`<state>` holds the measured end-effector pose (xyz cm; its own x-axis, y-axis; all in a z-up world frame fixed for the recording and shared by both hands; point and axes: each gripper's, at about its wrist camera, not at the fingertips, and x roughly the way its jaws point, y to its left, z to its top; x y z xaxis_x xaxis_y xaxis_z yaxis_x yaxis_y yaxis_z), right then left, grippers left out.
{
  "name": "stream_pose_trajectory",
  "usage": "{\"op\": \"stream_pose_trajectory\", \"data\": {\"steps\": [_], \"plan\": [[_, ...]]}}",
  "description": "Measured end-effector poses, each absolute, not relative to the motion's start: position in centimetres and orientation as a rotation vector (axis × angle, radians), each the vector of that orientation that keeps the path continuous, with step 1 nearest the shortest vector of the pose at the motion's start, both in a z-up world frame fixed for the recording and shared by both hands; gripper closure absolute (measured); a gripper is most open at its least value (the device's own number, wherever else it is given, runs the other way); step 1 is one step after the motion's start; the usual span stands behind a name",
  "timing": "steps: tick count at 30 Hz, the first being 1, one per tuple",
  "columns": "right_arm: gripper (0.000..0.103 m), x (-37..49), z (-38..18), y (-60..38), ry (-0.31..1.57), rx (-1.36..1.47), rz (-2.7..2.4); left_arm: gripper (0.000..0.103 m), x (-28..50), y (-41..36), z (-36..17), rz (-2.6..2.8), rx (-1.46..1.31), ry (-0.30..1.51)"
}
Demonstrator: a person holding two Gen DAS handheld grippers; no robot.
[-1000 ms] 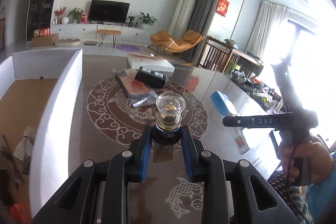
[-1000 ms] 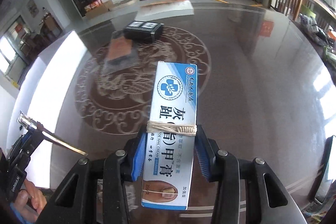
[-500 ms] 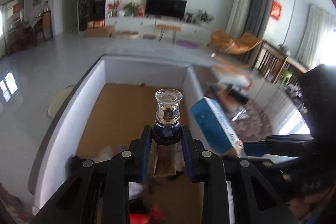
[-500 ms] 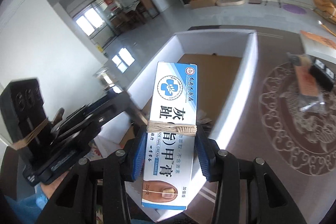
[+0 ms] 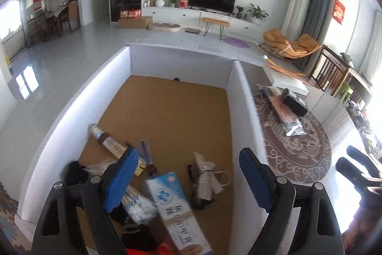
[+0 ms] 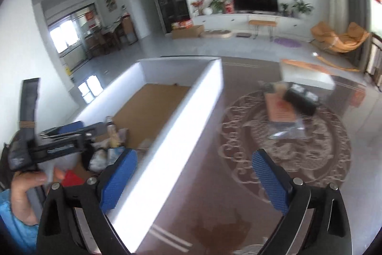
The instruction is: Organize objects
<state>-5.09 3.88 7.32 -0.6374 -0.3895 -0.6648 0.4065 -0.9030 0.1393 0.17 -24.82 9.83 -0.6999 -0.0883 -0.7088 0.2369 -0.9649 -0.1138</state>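
Note:
My left gripper (image 5: 188, 178) is open and empty above the near end of a white-walled box (image 5: 235, 97) with a cardboard floor. The blue and white nail cream carton (image 5: 177, 214) lies in the box below it, among a silver tube (image 5: 105, 139), a striped cloth bundle (image 5: 206, 181) and plastic-wrapped items. The glass-stoppered bottle is not clearly seen. My right gripper (image 6: 194, 181) is open and empty over the box's right wall (image 6: 181, 135) and the table. The left gripper also shows in the right wrist view (image 6: 64, 138).
On the brown patterned table (image 6: 286, 159) right of the box lie a plastic-wrapped orange packet (image 6: 280, 111), a black case (image 6: 302, 99) and a white flat box (image 6: 308, 74). The living room lies beyond.
Both grippers opened: the bottle and the nail cream carton were let go into the box. The right gripper has swung back toward the table.

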Motion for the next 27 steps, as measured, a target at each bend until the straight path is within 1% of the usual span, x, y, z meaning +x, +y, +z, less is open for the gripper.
{"op": "stream_pose_trajectory", "data": {"steps": [4,6,7,8,9,13,15,18,22,25,27], "plan": [[0.005,-7.4,2.3,11.4,0.049,1.199,-2.684,0.015,0.2,-18.0,11.9,-2.910,1.098,0.255],[0.005,-7.8,0.1,15.0,0.056,1.296,-2.759,0.011,0.2,-14.8,12.6,-2.992,1.118,0.241],[0.005,-7.8,-0.9,16.7,0.063,1.333,-2.795,0.006,0.5,-13.0,12.9,-3.030,1.132,0.230],[0.005,-8.0,-1.0,18.0,0.068,1.361,-2.823,0.002,1.0,-11.2,13.2,-3.067,1.149,0.212],[0.005,-8.4,-1.4,19.5,0.068,1.393,-2.852,0.001,1.2,-9.6,13.2,-3.098,1.169,0.187],[0.005,-8.1,-1.4,23.1,0.006,1.441,-2.918,0.001,0.8,-3.6,11.1,-3.136,1.312,0.056],[0.005,-8.2,-1.6,24.3,-0.030,1.444,-2.930,0.001,0.3,-1.5,9.1,-3.115,1.406,0.011],[0.005,-8.1,-2.1,24.5,-0.041,1.428,-2.946,0.001,0.0,0.1,6.8,-3.046,1.519,-0.052],[0.005,-8.4,-3.1,23.9,-0.001,1.441,-2.909,0.001,-0.8,0.1,5.2,-2.969,1.550,-0.114],[0.005,-8.7,-3.7,23.6,0.023,1.457,-2.882,0.001,-2.0,-0.2,4.2,-2.920,1.582,-0.108],[0.004,-8.9,-4.0,23.9,0.001,1.469,-2.864,0.001,-2.8,-0.4,3.9,-2.903,1.599,-0.088]]}}
